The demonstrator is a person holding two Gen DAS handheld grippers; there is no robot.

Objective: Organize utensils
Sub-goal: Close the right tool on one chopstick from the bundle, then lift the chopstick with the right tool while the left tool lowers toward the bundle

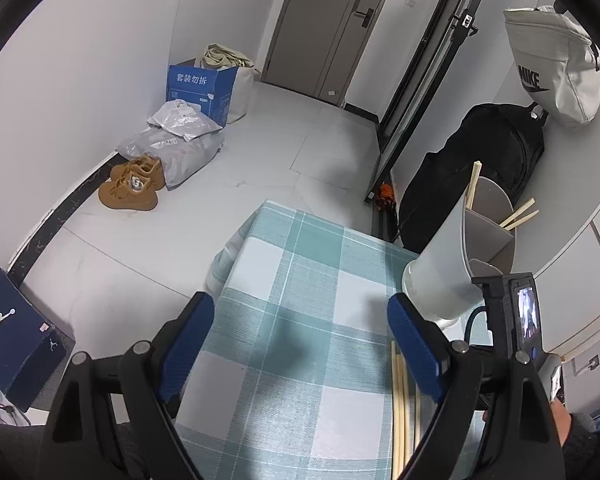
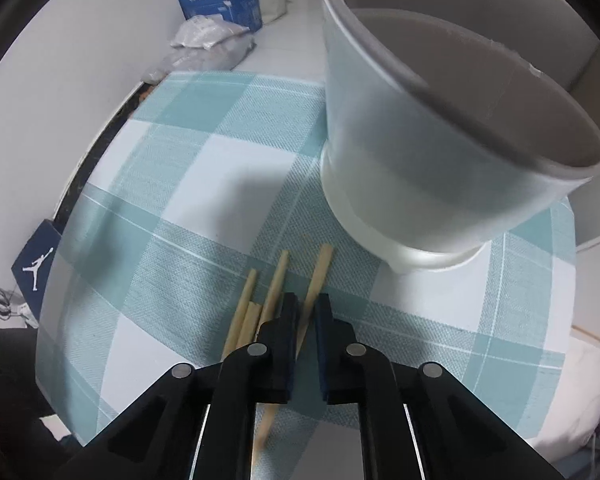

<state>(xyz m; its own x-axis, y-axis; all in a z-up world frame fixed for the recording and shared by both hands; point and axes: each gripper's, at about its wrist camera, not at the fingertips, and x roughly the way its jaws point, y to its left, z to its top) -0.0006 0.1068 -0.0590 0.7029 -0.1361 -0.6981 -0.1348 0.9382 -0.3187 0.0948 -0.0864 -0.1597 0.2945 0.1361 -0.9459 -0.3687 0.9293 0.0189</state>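
A woven cloth in pale teal and white checks (image 2: 204,184) covers the counter, and on it stands a tall, smooth, grey-white plastic utensil holder (image 2: 412,152), round, widening toward its rim and set on a narrower glossy base. Seen from the left wrist, a curved divider splits its inside into compartments, and three slim, square-ended wooden chopsticks (image 1: 521,212) lean out of it. In front of the holder, several loose chopsticks (image 2: 275,288) of light wood lie close together on the cloth. The right hand-held gripper (image 2: 306,312) points steeply down over them, its black fingers drawn together and clamped on one chopstick (image 2: 320,276), which runs up between the pads. The left hand-held gripper (image 1: 300,344) hangs over bare cloth, its ribbed blue pads (image 1: 188,344) wide apart with nothing between them.
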